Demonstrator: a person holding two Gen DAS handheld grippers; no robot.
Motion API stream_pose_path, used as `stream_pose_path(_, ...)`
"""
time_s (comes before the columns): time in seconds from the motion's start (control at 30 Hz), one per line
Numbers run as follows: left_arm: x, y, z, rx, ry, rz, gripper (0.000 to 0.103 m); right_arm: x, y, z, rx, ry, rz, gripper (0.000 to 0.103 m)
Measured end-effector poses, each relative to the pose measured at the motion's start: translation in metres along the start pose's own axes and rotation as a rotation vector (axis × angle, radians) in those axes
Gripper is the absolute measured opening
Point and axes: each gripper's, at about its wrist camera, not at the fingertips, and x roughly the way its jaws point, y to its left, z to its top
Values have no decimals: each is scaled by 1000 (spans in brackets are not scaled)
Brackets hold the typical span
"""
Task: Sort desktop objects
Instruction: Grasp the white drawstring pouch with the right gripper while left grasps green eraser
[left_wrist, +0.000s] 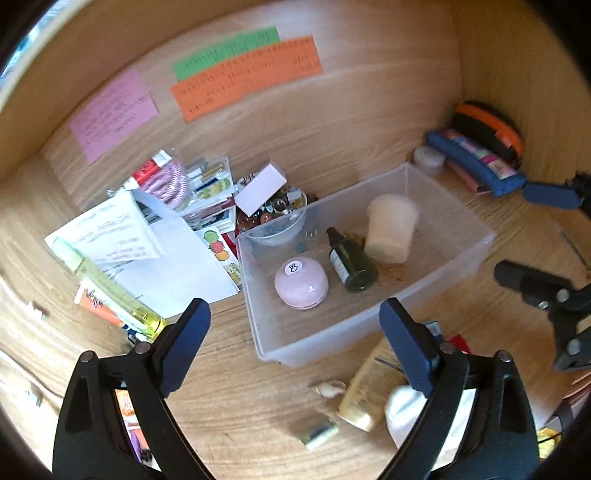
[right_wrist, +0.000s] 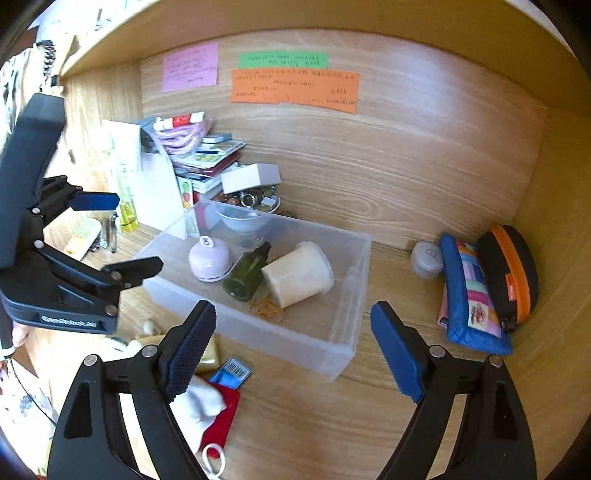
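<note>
Both hand-held grippers hover open and empty over the cluttered counter (right_wrist: 424, 192).

The left hand-held gripper (left_wrist: 295, 350) is just short of the clear bin (left_wrist: 369, 334), already holding a pink case (left_wrist: 301, 282), green bottle (left_wrist: 351, 264) and cream cup (left_wrist: 391, 234). The right hand-held gripper (right_wrist: 291, 349) is nearer the upright blue pouch (right_wrist: 474, 295), ahead to its right, long axis pointing away.

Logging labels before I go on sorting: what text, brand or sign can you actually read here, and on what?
"GenRobot.ai", blurred, likely reading: side of the left claw.
Rabbit sign, no words: top of the pink round case in the clear bin.
Barcode, digits too small: blue packet.
Pink note, green note, orange note: handwriting too blurred.
Green bottle label: unreadable.
</note>
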Motion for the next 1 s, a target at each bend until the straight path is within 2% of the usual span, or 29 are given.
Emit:
stream_pose_path(0.07,-14,2,-6,-22,-28,-8,95,-9,4,-6,4,-18,1,89)
stream_pose_path(0.23,-42,13,-24,-94,-82,-42,95,-25,16,-20,-3,-44,-7,91)
stream_pose_path(0.37,-49,21,-47,-163,-102,-48,97,-31,27,-32,-2,-53,3,97)
stream_pose_path(0.63,-26,28,-97,-272,-30,-69,97,-23,59,-61,-30,-24,2,97)
stream_pose_path(0.9,-7,35,-134,-339,25,-100,97,4,90,-82,-34,47,64,97)
stream_pose_path(1.0,2,38,-141,-348,48,-98,97,19,101,-85,-62,88,26,97)
